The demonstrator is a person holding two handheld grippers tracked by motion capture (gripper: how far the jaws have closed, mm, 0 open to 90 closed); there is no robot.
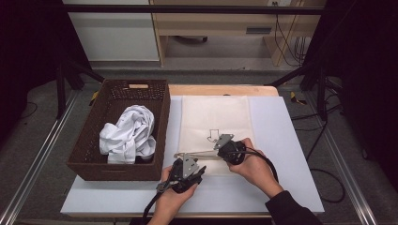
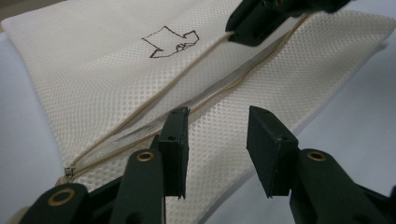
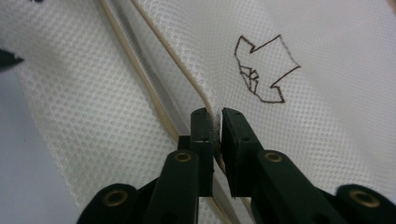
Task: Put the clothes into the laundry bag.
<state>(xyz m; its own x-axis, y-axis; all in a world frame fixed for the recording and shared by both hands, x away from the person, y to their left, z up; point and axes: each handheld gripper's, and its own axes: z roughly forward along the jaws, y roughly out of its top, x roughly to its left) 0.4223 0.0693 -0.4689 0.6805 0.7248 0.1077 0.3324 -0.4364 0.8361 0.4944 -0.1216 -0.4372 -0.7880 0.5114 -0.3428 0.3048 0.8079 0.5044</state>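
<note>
right hand-held gripper [image 3: 214, 122] pinching mesh laundry bag [image 1: 213, 117] zipper edge, lifting mouth | left hand-held gripper [image 2: 218, 140] spread, straddling lower edge

One mesh laundry bag [image 1: 213, 123] is lying on the counter [image 1: 286, 140]; one wicker basket [image 1: 94, 140] is sitting just left of the bag, holding one white garment [image 1: 129, 133]. Two tongs are working at the bag: left tongs [image 1: 184, 171], right tongs [image 1: 230, 149].
</note>
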